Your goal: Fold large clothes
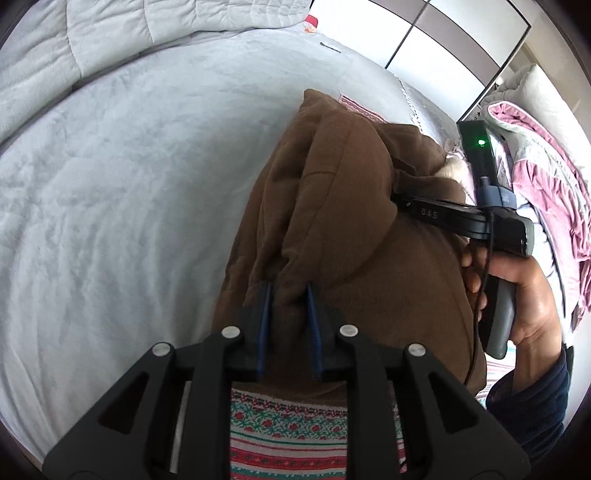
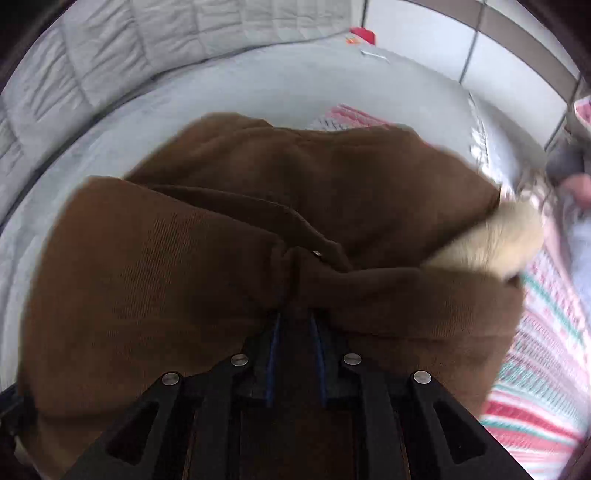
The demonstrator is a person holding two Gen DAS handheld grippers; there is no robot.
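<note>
A large brown padded coat (image 1: pixel 332 206) with a cream fur trim (image 2: pixel 491 240) lies bunched on a grey bed (image 1: pixel 110 192). My left gripper (image 1: pixel 288 291) is shut on a gathered fold of the coat near its lower edge. My right gripper (image 2: pixel 295 317) is shut on another bunched fold of the coat (image 2: pixel 184 258), and it also shows in the left wrist view (image 1: pixel 397 201), reaching in from the right with a hand on its handle. Its fingertips are buried in the fabric.
A red, white and green patterned cloth (image 1: pixel 288 432) lies under the coat and shows at the right (image 2: pixel 546 354). A grey quilted duvet (image 1: pixel 92 48) is piled at the back. Pink and grey bedding (image 1: pixel 546 184) is heaped at the right, by a wardrobe (image 1: pixel 461 33).
</note>
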